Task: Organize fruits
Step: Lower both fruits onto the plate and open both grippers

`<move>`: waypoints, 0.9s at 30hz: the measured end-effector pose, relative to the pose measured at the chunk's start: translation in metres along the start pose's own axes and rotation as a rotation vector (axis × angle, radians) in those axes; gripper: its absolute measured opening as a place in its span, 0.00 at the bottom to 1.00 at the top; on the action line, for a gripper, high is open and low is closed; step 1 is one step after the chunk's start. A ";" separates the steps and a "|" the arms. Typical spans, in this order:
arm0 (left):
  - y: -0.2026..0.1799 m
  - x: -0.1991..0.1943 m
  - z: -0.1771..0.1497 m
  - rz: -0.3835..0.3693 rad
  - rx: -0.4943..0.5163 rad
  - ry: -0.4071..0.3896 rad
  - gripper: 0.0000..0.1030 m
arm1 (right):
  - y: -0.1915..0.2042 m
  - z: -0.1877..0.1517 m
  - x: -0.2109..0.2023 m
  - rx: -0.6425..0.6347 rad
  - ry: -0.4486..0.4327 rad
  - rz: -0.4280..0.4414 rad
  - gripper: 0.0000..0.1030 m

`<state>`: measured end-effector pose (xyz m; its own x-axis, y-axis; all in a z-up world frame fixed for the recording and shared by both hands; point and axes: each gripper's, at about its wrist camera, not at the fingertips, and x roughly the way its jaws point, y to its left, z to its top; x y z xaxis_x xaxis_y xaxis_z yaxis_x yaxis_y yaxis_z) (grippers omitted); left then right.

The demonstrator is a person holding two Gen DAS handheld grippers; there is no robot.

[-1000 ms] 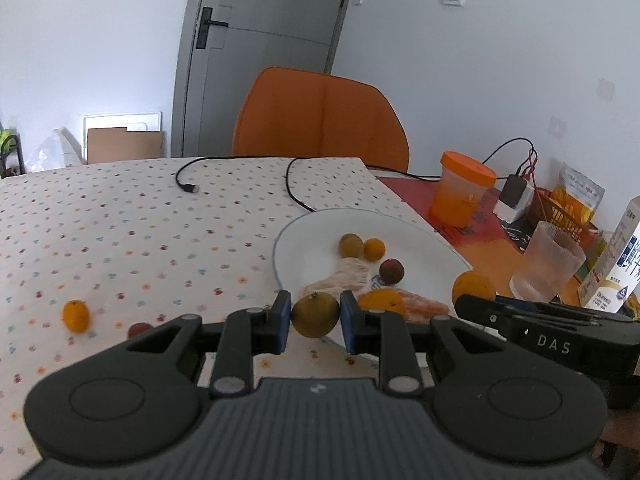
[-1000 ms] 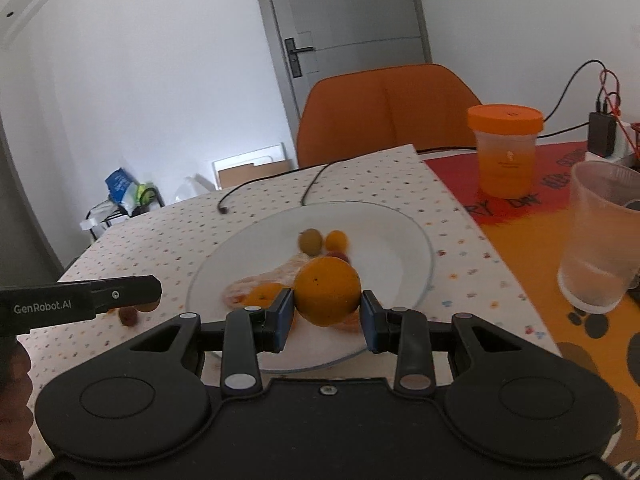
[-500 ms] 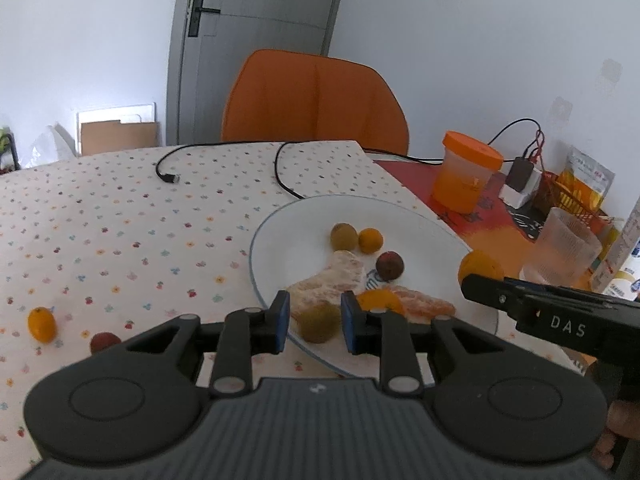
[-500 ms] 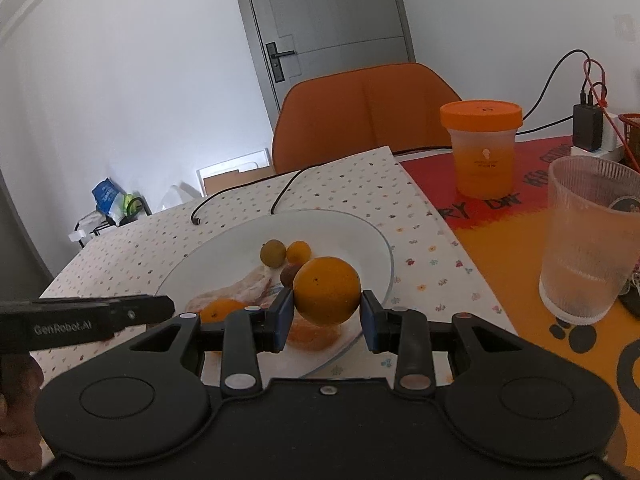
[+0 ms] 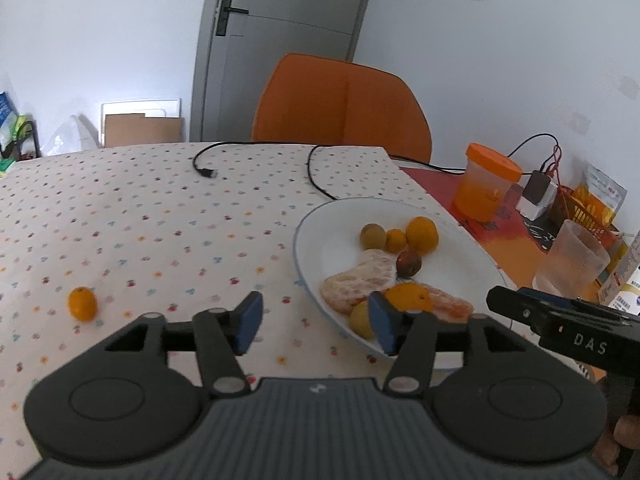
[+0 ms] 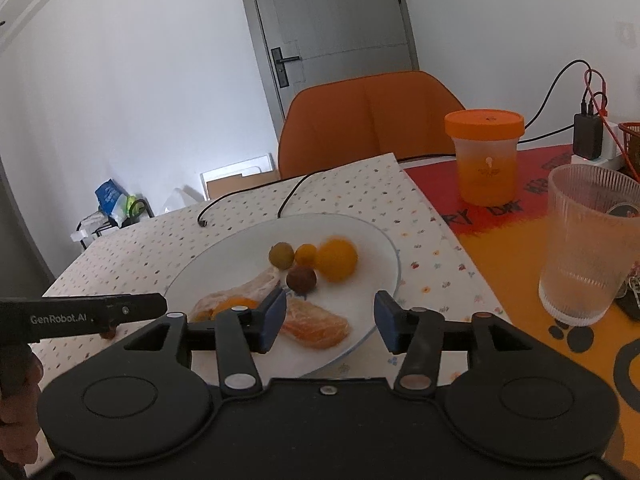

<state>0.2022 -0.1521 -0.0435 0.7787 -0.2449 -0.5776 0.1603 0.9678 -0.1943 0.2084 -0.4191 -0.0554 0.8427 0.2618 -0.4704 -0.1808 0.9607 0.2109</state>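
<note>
A white plate [image 5: 332, 236] [image 6: 224, 260] holds an orange [image 5: 421, 234] [image 6: 337, 260], a green-brown fruit [image 5: 373, 236] [image 6: 281, 255], a small orange fruit [image 5: 395, 240] [image 6: 305, 254], a dark red fruit [image 5: 409, 263] [image 6: 301, 279], peeled citrus pieces [image 5: 360, 280] [image 6: 316, 326] and a yellow-green fruit [image 5: 360, 320] at its near rim. My left gripper [image 5: 314, 322] is open and empty at the plate's near left edge. My right gripper [image 6: 330, 320] is open and empty over the plate's near edge. A kumquat [image 5: 82, 303] lies on the dotted tablecloth at the left.
An orange-lidded jar [image 5: 486, 182] [image 6: 485, 156], a ribbed glass [image 5: 572, 260] [image 6: 588, 240], a charger with cables [image 5: 538, 196] and a carton [image 5: 628, 280] stand at the right. A black cable [image 5: 256, 156] lies across the far table. An orange chair [image 5: 340, 104] stands behind.
Both grippers opened. The left let the yellow-green fruit go at the plate's near rim and shifted left. The right let the orange go; it now lies blurred among the small fruits.
</note>
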 end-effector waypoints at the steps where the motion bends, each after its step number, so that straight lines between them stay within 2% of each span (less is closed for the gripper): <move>1: 0.002 -0.002 0.000 0.007 -0.003 -0.002 0.62 | 0.002 -0.001 -0.001 -0.002 0.003 0.002 0.49; 4: 0.008 -0.010 -0.002 0.038 -0.011 -0.014 0.71 | 0.007 -0.002 -0.003 -0.007 0.004 0.007 0.53; 8: 0.018 -0.019 -0.003 0.059 -0.027 -0.015 0.74 | 0.014 -0.004 -0.006 -0.011 0.005 0.012 0.54; 11: 0.025 -0.026 -0.005 0.073 -0.043 -0.018 0.75 | 0.019 -0.005 -0.009 -0.014 0.004 0.016 0.61; 13: 0.029 -0.030 -0.006 0.079 -0.053 -0.022 0.80 | 0.023 -0.006 -0.011 -0.018 0.002 0.016 0.69; 18: 0.038 -0.038 -0.010 0.111 -0.074 -0.015 0.87 | 0.031 -0.006 -0.014 -0.011 0.009 0.033 0.80; 22: 0.044 -0.047 -0.014 0.109 -0.081 -0.025 0.93 | 0.040 -0.007 -0.019 -0.029 0.011 0.048 0.90; 27: 0.056 -0.056 -0.019 0.106 -0.095 -0.035 1.00 | 0.053 -0.010 -0.020 -0.058 0.029 0.056 0.95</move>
<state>0.1562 -0.0855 -0.0367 0.8094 -0.1381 -0.5708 0.0195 0.9777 -0.2089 0.1768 -0.3719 -0.0438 0.8156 0.3174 -0.4838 -0.2574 0.9479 0.1879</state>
